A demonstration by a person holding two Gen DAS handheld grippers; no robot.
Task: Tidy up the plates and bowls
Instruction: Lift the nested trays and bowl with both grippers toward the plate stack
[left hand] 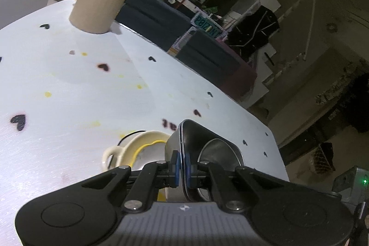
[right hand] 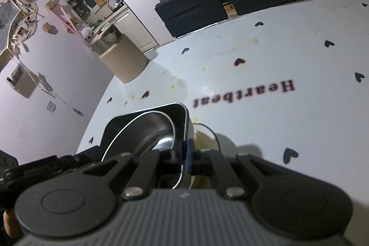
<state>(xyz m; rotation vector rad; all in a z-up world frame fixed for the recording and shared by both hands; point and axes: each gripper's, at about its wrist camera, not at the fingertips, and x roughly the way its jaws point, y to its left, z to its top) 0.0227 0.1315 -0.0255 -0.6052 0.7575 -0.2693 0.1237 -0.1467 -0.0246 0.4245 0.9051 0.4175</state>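
Note:
A black square dish (left hand: pixel 196 133) with a round steel bowl (left hand: pixel 219 153) inside it is held over a cream handled bowl (left hand: pixel 143 151) on the white table (left hand: pixel 69 84). My left gripper (left hand: pixel 182 165) is shut on one wall of the black dish. My right gripper (right hand: pixel 184 153) is shut on another wall of the same black dish (right hand: pixel 147 119), with the steel bowl (right hand: pixel 152 137) inside. The cream bowl (right hand: pixel 205 133) shows just beyond it, mostly hidden.
A beige jug (left hand: pixel 101 4) with a steel lid stands at the table's far corner; it also shows in the right wrist view (right hand: pixel 122 59). Dark chairs (left hand: pixel 156 15) stand beyond the table edge. The tabletop (right hand: pixel 276 61) has heart prints and the word "Heartbeat".

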